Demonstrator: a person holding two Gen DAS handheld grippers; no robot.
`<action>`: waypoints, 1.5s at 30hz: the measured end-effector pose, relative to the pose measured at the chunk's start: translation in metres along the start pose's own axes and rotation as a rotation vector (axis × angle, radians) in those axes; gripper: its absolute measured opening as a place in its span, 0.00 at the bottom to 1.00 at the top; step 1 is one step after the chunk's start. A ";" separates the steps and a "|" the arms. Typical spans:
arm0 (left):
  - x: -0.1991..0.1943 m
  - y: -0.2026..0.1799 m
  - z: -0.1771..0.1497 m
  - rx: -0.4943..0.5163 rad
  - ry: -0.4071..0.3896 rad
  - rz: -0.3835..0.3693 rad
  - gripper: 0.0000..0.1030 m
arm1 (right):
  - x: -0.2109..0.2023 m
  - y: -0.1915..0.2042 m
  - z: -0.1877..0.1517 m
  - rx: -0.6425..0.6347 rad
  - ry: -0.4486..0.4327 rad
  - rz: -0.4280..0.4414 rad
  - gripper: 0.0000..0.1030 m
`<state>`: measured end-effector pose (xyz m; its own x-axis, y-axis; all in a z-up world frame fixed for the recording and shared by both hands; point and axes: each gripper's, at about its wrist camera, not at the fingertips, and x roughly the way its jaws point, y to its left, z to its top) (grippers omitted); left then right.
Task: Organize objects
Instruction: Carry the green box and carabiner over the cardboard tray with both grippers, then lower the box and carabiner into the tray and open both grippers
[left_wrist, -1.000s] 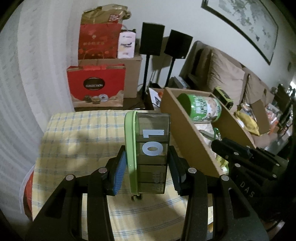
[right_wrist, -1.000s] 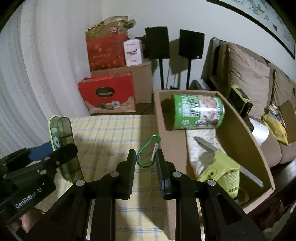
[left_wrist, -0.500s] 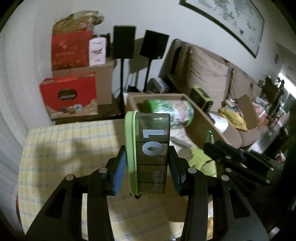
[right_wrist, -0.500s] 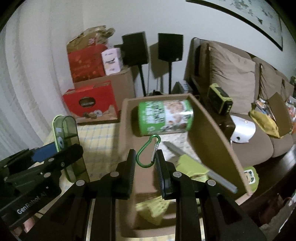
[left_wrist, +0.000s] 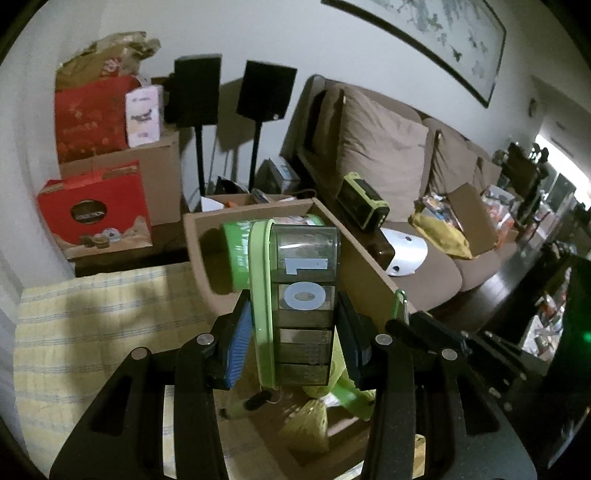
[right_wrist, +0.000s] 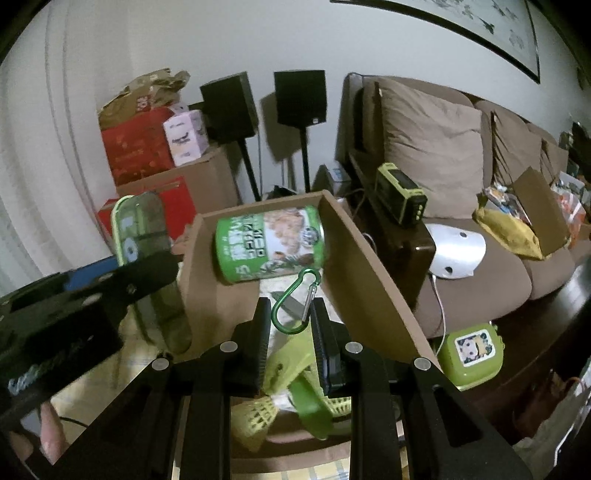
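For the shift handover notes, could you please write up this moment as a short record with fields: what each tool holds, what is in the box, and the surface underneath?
left tool: shut on a green-lidded pill organizer, held upright
right tool: shut on a green carabiner
cardboard box: open-topped, below and ahead of both tools
box contents: green can lying on its side at the far end; yellow-green plastic pieces nearer
surface: yellow checked tablecloth, to the left of the box
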<state>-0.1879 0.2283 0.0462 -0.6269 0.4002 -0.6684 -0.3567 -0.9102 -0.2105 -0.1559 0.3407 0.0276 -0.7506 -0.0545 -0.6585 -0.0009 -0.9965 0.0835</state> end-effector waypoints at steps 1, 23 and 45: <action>0.006 -0.002 0.000 0.003 0.008 0.001 0.39 | 0.002 -0.003 -0.001 0.005 0.004 -0.003 0.20; 0.128 -0.004 -0.027 0.021 0.304 0.053 0.39 | 0.045 -0.037 -0.023 0.055 0.100 -0.017 0.20; 0.044 0.016 -0.027 -0.016 0.152 0.034 0.70 | 0.050 -0.018 -0.045 0.035 0.168 0.032 0.21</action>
<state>-0.2022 0.2288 -0.0058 -0.5256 0.3494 -0.7757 -0.3251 -0.9251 -0.1964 -0.1637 0.3533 -0.0410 -0.6297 -0.0993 -0.7705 -0.0039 -0.9914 0.1309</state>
